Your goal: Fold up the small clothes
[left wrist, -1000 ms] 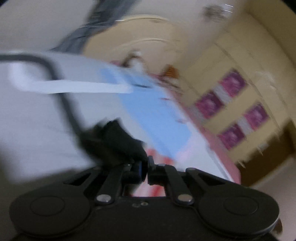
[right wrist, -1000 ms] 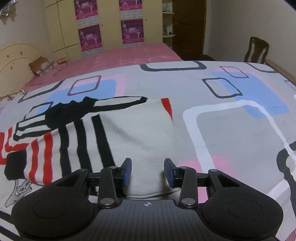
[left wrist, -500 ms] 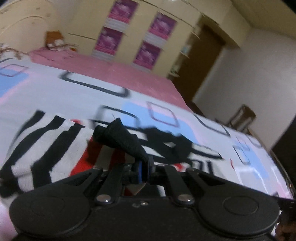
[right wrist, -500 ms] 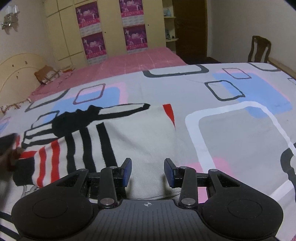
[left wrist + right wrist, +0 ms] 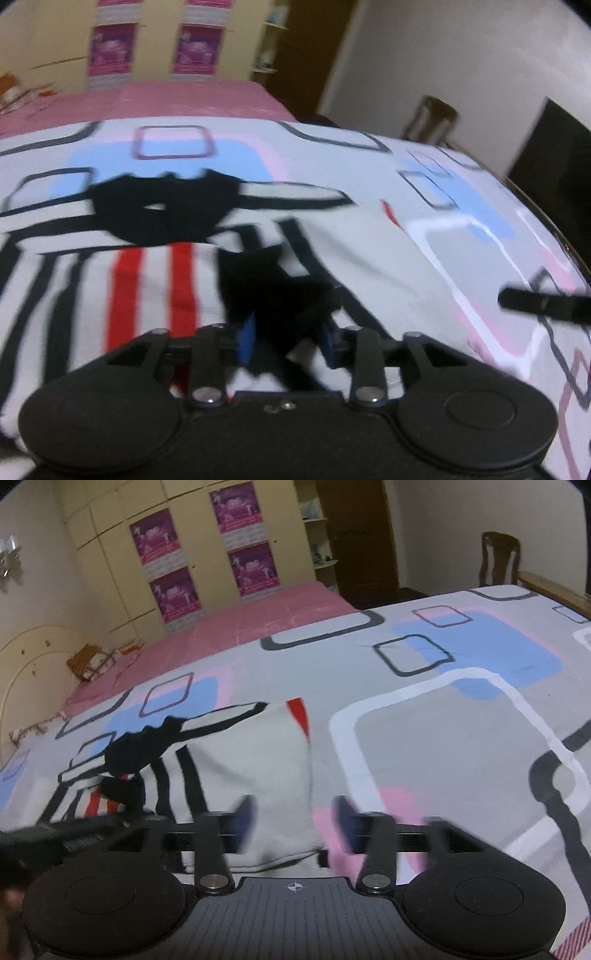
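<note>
The striped sweater (image 5: 236,775) lies flat on the patterned bedspread (image 5: 443,738), white with black and red stripes and a black collar (image 5: 162,210) towards the far side. Half a second ago the left gripper (image 5: 286,338) was clamped on a black cuff (image 5: 273,295) and held it up over the body of the sweater; now its fingers have parted and the cuff sits loosely between them, resting on the red and black stripes. The blur makes it hard to say whether the fabric has dropped fully clear of the pads. That suggests the sleeve has been carried across and laid inward, so one side fold looks done.

The right gripper (image 5: 293,825) hovers low over the near white hem, fingers spread wide and holding nothing, much as it was a second ago. It looks placed to take that hem next.

Beyond the bedspread are a pink blanket (image 5: 240,627), cupboards with purple posters (image 5: 251,568) and a wooden chair (image 5: 498,559).
</note>
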Demonstrator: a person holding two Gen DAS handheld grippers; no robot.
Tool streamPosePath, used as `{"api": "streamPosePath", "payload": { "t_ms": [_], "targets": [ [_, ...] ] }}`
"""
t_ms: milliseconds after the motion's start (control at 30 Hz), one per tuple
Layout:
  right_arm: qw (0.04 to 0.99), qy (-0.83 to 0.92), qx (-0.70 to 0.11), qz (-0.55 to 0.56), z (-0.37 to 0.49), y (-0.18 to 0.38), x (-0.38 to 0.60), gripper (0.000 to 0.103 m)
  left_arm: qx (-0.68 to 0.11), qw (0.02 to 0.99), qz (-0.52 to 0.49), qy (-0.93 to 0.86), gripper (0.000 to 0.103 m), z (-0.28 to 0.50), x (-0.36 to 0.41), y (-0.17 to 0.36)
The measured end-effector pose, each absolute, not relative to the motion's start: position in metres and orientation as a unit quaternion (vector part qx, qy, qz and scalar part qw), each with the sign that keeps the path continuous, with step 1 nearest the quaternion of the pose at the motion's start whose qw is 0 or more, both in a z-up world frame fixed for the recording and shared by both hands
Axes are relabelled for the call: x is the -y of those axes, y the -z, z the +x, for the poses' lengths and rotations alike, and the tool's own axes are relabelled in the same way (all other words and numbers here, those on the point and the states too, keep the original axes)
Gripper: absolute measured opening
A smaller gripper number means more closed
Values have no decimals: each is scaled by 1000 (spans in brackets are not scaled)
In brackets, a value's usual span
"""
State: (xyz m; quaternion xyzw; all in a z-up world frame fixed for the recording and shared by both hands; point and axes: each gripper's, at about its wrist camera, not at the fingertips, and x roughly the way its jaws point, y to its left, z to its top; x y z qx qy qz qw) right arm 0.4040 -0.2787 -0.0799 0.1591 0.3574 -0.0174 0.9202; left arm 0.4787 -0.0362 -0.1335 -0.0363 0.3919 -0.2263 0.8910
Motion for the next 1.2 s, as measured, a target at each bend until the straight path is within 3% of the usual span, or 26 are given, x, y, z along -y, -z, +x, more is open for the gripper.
{"api": "streamPosePath", "payload": {
  "t_ms": [33,67,233,333,600,633,767,1000,1033,1100,1133,1200],
  "targets": [
    [923,17,-348,161,401,78,281,77,-384,892,-30,237,56,476,42,133],
    [925,13,-344,161,398,76,282,77,-377,892,-33,246,58,474,45,132],
    [926,-25,-333,177,398,71,278,76,-328,920,-37,210,52,450,22,109],
    [921,-52,-340,183,409,74,265,61,-312,936,-42,159,49,430,-19,94],
    [901,-102,-373,195,449,98,221,60,-326,945,-13,-16,46,350,-146,96],
    [899,-106,-378,194,454,101,216,60,-343,939,-16,-22,41,350,-155,101],
    [897,-114,-392,171,469,108,193,60,-356,934,-24,-18,40,361,-170,116],
    [886,-124,-416,161,492,127,169,60,-369,929,5,7,27,397,-180,127],
    [888,-125,-417,147,494,130,163,58,-371,929,6,12,25,396,-180,129],
    [895,-116,-418,106,496,130,153,34,-375,927,7,21,23,395,-182,130],
    [895,-127,-417,92,495,129,151,11,-378,926,4,24,22,395,-183,131],
    [897,-141,-410,90,491,123,151,11,-383,923,-3,27,21,398,-186,130]
  ]
}}
